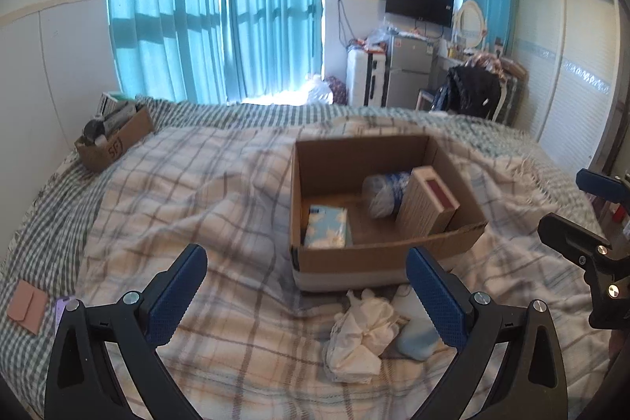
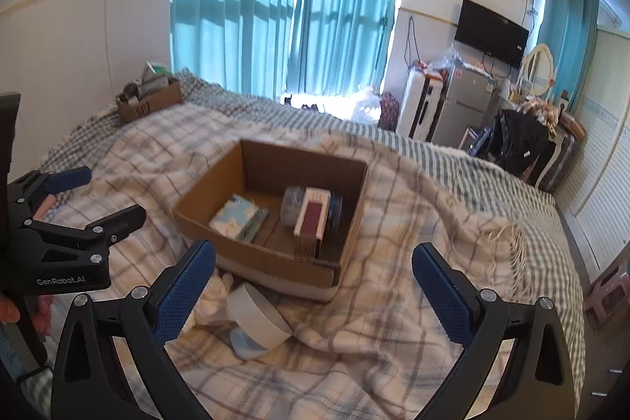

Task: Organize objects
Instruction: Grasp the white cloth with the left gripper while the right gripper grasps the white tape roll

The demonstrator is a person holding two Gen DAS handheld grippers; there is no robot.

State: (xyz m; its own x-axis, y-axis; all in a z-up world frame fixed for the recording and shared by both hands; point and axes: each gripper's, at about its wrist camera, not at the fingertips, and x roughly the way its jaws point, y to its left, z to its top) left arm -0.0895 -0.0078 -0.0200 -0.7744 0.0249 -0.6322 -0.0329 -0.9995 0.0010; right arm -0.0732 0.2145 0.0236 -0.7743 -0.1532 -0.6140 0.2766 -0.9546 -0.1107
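An open cardboard box [image 1: 311,258] [image 2: 275,264] sits on the plaid blanket. Inside are a tissue pack [image 1: 327,227] [image 2: 232,217], a clear plastic roll [image 1: 382,193] [image 2: 293,209] and an upright beige box with a red panel [image 1: 427,207] [image 2: 311,221]. In front of the box lie a crumpled white cloth [image 1: 362,329] [image 2: 212,296] and a white and blue bottle [image 1: 413,335] [image 2: 258,321]. My left gripper [image 1: 307,298] [image 2: 96,195] is open and empty above the cloth. My right gripper [image 2: 315,286] [image 1: 571,207] is open and empty above the bottle.
A second cardboard box [image 1: 112,140] [image 2: 147,99] with items sits at the bed's far left. A pink wallet [image 1: 25,306] lies at the left edge. Beyond the bed are curtains, a fridge [image 1: 407,73], a suitcase and a chair with dark clothes [image 2: 519,140].
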